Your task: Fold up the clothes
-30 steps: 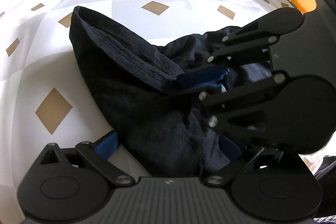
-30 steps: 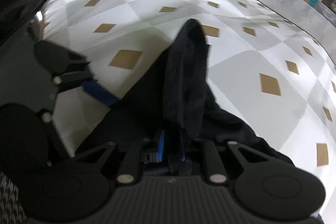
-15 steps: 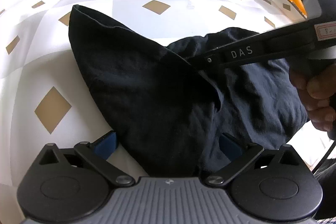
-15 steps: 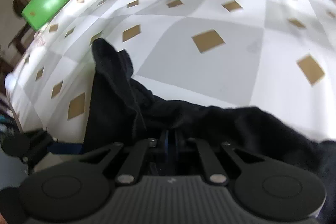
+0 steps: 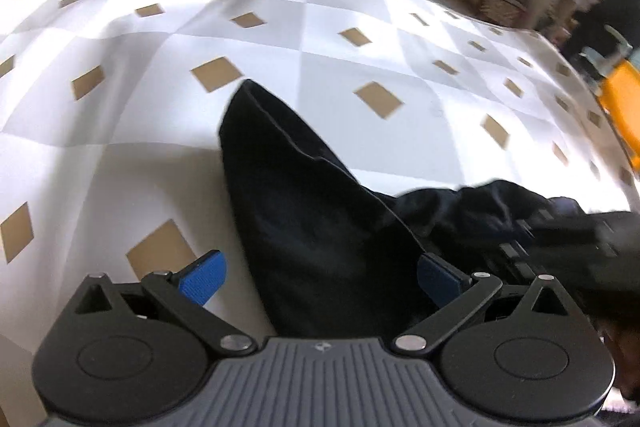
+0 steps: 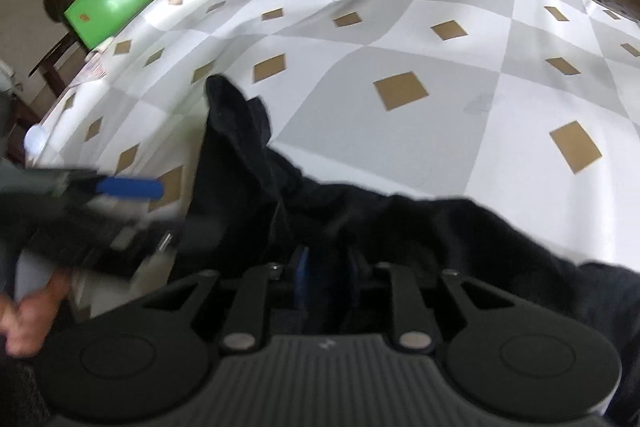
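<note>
Two grippers work one black garment (image 5: 320, 227) on a diamond-patterned tablecloth (image 5: 280, 27); left gripper (image 5: 320, 277) spread wide around it; right gripper (image 6: 326, 277) opening, cloth between its jaws.

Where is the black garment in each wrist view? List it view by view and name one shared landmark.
Left wrist: the black garment fills the lower centre, its pointed end up, between the open left gripper fingers.
Right wrist: black garment across the lower centre and right, in the opening right gripper.
Shared landmark: the checked tablecloth with tan diamonds.
</note>
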`<state>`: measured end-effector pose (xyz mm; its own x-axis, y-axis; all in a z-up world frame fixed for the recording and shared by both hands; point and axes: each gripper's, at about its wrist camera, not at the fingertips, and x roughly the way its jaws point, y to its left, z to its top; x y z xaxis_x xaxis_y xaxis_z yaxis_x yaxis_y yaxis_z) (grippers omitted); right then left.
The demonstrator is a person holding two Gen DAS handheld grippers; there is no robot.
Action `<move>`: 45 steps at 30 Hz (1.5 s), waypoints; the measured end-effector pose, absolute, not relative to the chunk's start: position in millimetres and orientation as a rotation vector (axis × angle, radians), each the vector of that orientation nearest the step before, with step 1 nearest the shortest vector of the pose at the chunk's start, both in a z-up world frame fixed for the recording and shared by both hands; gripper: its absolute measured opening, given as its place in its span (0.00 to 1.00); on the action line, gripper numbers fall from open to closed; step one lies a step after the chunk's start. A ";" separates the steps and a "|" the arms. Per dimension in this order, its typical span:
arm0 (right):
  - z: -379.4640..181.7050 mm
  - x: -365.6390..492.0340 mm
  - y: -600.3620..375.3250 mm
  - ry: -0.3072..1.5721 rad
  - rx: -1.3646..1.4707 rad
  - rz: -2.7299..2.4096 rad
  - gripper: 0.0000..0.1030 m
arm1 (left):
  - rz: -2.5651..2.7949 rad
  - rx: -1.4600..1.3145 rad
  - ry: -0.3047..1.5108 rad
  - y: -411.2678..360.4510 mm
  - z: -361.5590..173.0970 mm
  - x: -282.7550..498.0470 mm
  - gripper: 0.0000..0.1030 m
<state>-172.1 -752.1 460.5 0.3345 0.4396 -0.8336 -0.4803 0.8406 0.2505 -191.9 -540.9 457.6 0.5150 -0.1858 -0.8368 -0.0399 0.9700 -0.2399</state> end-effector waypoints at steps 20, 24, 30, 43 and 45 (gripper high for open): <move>461.4 -211.9 -729.3 1.086 -0.155 0.617 0.25 | 0.015 -0.219 1.072 -555.1 432.1 -148.2 0.98; 452.9 -211.9 -725.1 1.094 -0.177 0.595 0.21 | 0.012 -0.235 1.083 -557.1 433.1 -149.2 0.98; 446.3 -205.2 -733.4 1.123 -0.110 0.588 0.14 | -0.039 -0.143 1.080 -560.8 449.6 -168.2 0.98; 454.2 -202.4 -749.7 1.089 -0.124 0.530 0.18 | -0.184 0.100 1.080 -586.5 444.5 -216.4 0.96; 453.5 -201.9 -751.1 1.089 -0.125 0.535 0.16 | -0.185 0.111 1.071 -587.3 445.7 -218.5 0.96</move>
